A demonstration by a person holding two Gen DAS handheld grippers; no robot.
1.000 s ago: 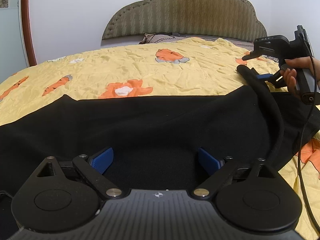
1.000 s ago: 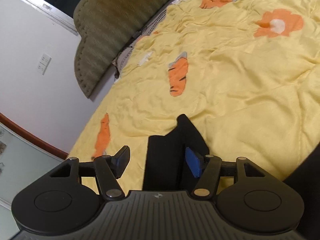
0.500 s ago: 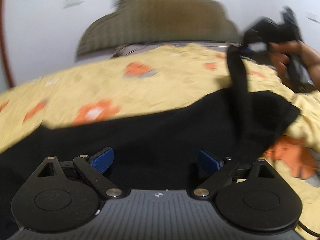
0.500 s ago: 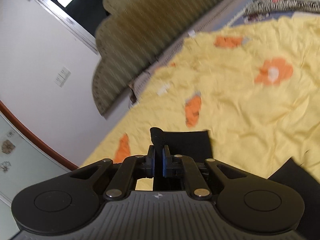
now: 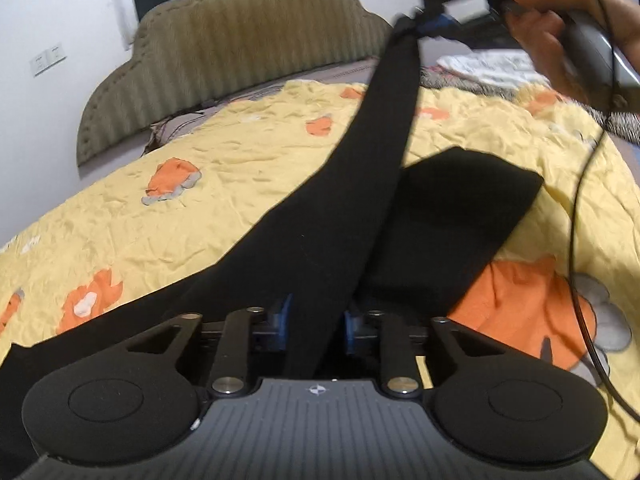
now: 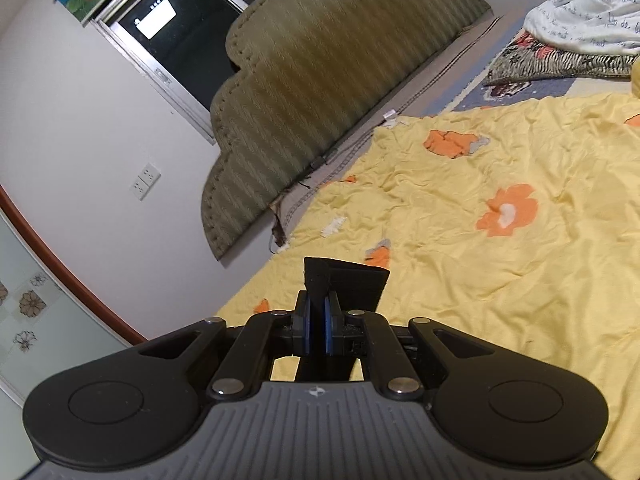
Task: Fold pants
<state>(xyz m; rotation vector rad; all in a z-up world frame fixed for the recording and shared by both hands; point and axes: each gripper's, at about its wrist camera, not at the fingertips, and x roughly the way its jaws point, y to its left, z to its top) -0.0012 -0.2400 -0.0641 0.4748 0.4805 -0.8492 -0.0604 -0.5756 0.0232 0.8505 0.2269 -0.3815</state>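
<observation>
Black pants (image 5: pixel 460 216) lie on the yellow quilt (image 5: pixel 240 168). One black layer (image 5: pixel 360 184) rises taut from my left gripper (image 5: pixel 316 322) to my right gripper (image 5: pixel 434 26), which a hand (image 5: pixel 560 40) holds high at the upper right. The left jaws are closing, with the fabric bunched between the blue pads (image 5: pixel 285 318), which touch it on both sides. In the right wrist view my right gripper (image 6: pixel 318 326) is shut on a pants edge (image 6: pixel 352 280) that sticks out past its pads, lifted off the quilt (image 6: pixel 500 280).
An olive padded headboard (image 5: pixel 240 48) stands against the white wall behind the bed. Patterned pillows and a white cloth (image 6: pixel 580 20) lie at the far right. A black cable (image 5: pixel 580 200) hangs from the right gripper over the quilt. A window (image 6: pixel 176 40) is in the wall.
The left jaws have gone from wide open to closed around the pants. The right gripper shut on the pants edge and rose, pulling a layer of fabric up off the bed.
</observation>
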